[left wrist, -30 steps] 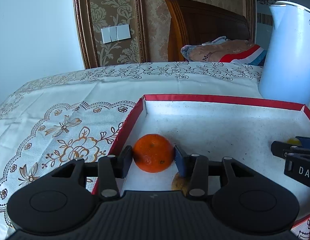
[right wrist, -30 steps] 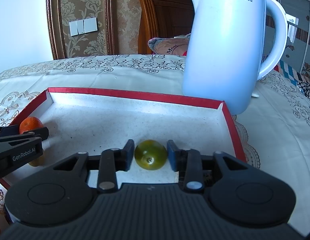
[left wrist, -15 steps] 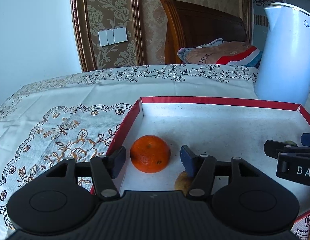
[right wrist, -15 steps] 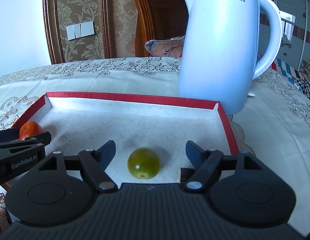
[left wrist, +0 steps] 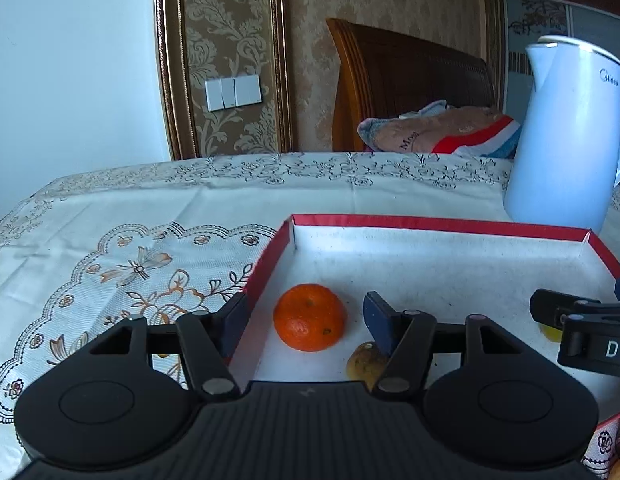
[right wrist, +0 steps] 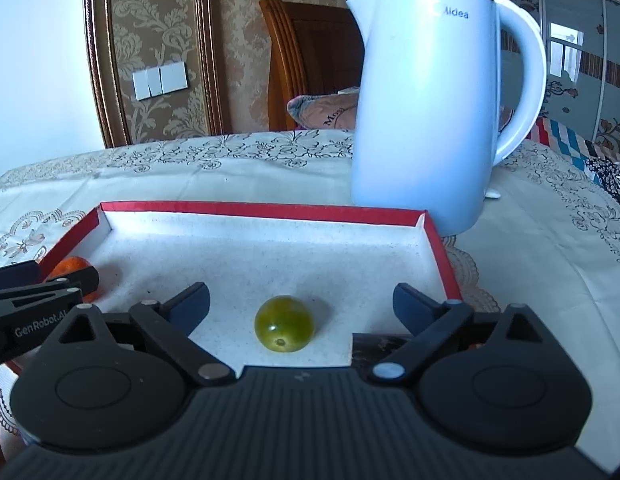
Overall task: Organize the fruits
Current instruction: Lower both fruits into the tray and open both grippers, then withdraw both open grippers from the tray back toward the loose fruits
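Jaws just opened on both grippers, clear of dimpled orange mandarin [left wrist: 309,317], glossy green fruit [right wrist: 284,323]

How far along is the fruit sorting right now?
Done: the orange and green fruit lie in the red tray, beside a small brown fruit. In hand: nothing; the left gripper and right gripper have just opened, pads clear. Left: possibly fruit glimpsed outside the tray.
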Demonstrator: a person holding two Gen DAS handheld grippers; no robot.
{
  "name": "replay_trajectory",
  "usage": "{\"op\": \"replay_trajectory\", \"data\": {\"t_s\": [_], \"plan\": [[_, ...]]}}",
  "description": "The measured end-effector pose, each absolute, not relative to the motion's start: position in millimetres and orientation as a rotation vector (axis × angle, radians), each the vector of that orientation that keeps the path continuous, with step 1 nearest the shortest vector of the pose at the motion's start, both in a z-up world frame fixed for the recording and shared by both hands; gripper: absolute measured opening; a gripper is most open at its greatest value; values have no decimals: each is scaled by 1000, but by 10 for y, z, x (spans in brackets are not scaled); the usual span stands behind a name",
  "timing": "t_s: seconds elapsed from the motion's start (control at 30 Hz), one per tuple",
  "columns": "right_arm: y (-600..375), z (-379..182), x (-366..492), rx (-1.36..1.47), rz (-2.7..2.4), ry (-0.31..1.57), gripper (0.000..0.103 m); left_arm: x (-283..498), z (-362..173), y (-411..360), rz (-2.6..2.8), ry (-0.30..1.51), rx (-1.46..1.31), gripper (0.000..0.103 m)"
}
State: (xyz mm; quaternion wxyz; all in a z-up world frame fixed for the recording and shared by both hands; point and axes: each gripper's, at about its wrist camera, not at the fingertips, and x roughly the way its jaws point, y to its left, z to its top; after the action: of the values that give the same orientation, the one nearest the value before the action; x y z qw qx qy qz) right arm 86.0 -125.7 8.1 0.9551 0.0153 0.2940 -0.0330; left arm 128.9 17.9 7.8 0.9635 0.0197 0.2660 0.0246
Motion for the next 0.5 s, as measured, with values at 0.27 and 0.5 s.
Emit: {"op": "replay_trajectory", "data": {"t_s": [0.27,0.5], "plan": [[-1291,65,767,50,-64,591,100,1195,118,236,59,526,27,63],[-1321,72,674,56,-67,573,101,1012,168,260,53,496,25,63]]}}
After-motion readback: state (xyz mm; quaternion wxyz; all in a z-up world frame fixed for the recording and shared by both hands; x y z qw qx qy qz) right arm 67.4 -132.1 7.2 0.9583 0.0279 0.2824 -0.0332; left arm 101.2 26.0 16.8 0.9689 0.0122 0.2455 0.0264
